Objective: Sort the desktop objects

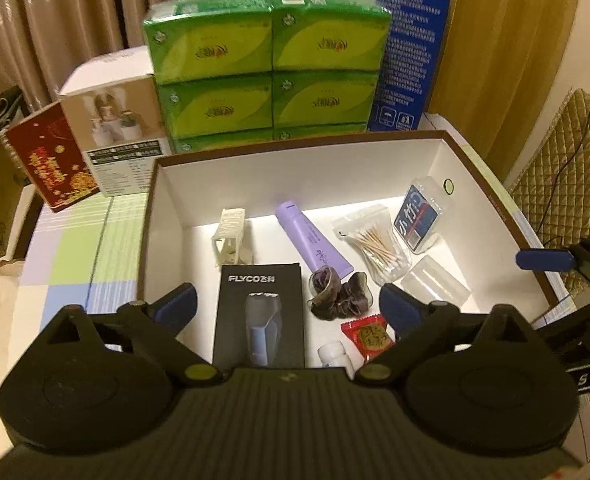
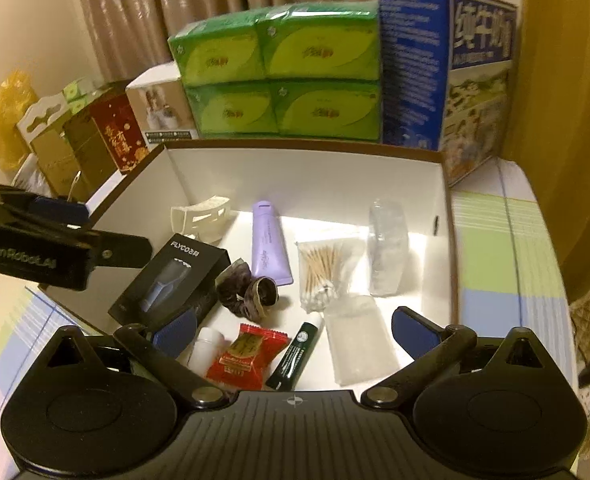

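Both claws hang with jaws apart, holding nothing, over the near edge of the open box (image 2: 307,168) on the table (image 2: 495,248). Inside lie the razor box (image 2: 171,280), long axis slanting away toward the back right, and the purple tube (image 2: 269,244), cap toward the back wall. Between and around them are the scrunchie (image 2: 251,290), swab bag (image 2: 323,272), red sachet (image 2: 245,356), green tube (image 2: 295,356) and white holder (image 2: 201,216).

Left claw (image 1: 287,308); right claw (image 2: 293,330).

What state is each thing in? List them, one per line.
Left claw: open, empty, above the box.
Right claw: open, empty.
Box: open, no lid on.
Shaver box: closed, lying flat.
Purple tube: capped, lying down.
Swab bag: sealed, lying flat.
Green tube: capped, lying down.
Red packet: unopened.
Scrunchie: crumpled.
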A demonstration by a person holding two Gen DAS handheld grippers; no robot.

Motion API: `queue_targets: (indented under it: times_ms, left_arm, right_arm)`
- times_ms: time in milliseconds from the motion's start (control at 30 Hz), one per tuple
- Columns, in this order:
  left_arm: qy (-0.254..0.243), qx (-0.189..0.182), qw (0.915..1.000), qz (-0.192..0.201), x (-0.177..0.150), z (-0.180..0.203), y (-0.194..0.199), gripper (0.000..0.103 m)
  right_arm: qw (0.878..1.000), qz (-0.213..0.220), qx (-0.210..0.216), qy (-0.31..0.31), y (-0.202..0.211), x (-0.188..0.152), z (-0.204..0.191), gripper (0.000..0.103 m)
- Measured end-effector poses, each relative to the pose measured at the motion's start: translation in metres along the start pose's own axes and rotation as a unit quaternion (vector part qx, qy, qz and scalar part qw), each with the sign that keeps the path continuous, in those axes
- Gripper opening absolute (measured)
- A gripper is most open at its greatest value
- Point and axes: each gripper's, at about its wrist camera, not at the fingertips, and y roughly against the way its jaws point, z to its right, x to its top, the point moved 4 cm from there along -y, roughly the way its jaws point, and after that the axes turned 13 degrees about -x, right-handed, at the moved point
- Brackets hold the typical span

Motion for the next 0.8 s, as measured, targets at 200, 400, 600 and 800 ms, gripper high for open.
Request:
queue_targets:
  times_ms: [200, 400, 600, 800]
  left_arm:
    - [0.010, 0.012, 0.9996, 0.024, -0.016, 0.003, 0.030, 0.102]
    - [0.020, 0.020, 0.9991, 0.033, -0.036, 0.010, 0.055, 0.102]
    - [0.019, 0.030, 0.9982, 0.048, -0.051, 0.025, 0.083, 0.102]
    - [0.015, 0.042, 0.9974, 0.057, -0.068, 0.042, 0.106, 0.102]
  right_arm:
    - [1.000, 0.008, -0.013, -0.015, 0.026, -0.007, 0.001, 0.101]
    - [0.999, 0.013, -0.013, -0.032, 0.053, -0.019, 0.001, 0.101]
    - [0.999, 0.016, -0.008, -0.036, 0.080, -0.032, -0.003, 0.101]
    - [0.999, 0.025, -0.011, -0.042, 0.108, -0.050, -0.007, 0.101]
